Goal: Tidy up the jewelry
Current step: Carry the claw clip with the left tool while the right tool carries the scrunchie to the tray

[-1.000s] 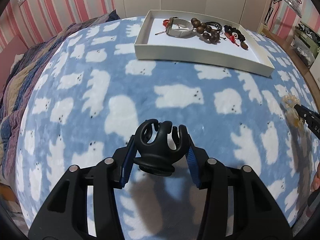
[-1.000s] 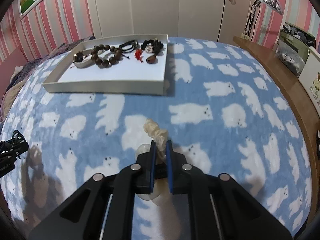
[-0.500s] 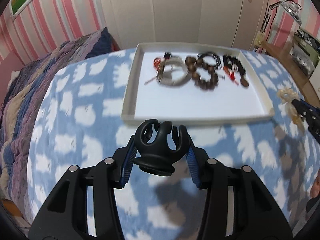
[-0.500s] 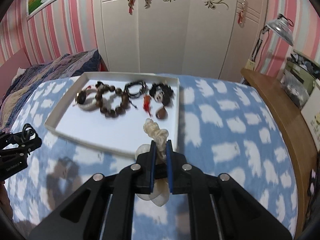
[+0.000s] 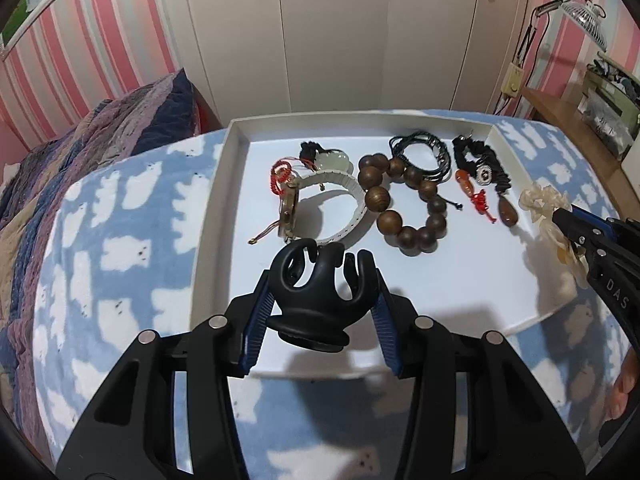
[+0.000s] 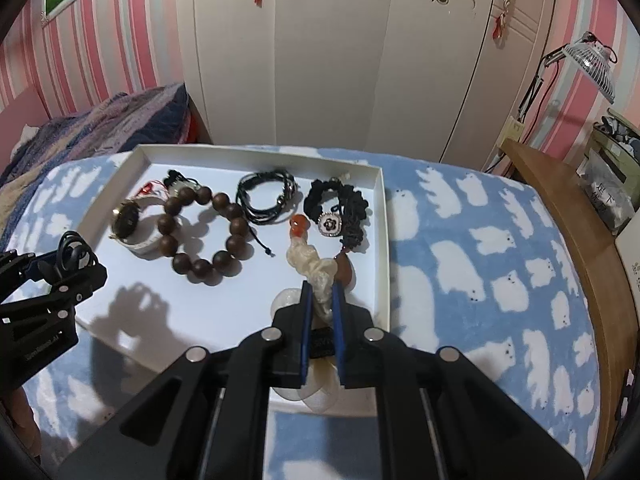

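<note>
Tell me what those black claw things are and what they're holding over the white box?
They are two grabbers, each held by a person, not a robot. Each has a camera looking along its two fingers, so you get two pictures of one scene.

In the left camera's picture, the left gripper squeezes a black hair claw. In the right camera's picture, the right gripper pinches a cream scrunchie.

Both hang over a white tray on a blue blanket with white bears. In the tray lie a wooden bead bracelet, a watch, a black cord bracelet and a black scrunchie.
</note>
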The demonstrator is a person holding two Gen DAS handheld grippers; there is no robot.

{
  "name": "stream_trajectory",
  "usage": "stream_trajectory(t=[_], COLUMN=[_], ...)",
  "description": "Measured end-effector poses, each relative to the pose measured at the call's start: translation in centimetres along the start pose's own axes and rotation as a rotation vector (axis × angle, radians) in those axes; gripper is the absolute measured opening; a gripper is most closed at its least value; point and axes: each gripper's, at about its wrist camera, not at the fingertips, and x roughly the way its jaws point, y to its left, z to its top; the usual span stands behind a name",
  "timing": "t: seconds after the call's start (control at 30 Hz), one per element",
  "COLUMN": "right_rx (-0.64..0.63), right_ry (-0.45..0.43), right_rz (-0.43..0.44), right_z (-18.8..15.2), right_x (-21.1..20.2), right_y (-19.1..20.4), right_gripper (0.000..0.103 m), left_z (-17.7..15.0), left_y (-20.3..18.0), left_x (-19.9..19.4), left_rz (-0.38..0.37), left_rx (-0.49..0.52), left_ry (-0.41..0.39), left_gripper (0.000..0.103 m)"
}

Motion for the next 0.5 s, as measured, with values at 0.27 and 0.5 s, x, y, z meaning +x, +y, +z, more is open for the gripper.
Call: stream_trajectory(t=[0.27,0.5], right_rx=[-0.004,-0.036], right_ry=[-0.001,0.022], right_rz=[-0.061,-0.093], right_z=[0.1,-0.5], right_x=[2.2,3.9], right_y=[0.0,1.3], right_gripper=[0.01,0.009], left_z=[0.2,0.1], left_y=[1.0,1.4], left_x=[3.1,4.3], left_rz=[0.029,0.042], left_rx=[-0.009,-0.015], left_ry=[0.033,0.041], left_gripper=[0.047,0.047])
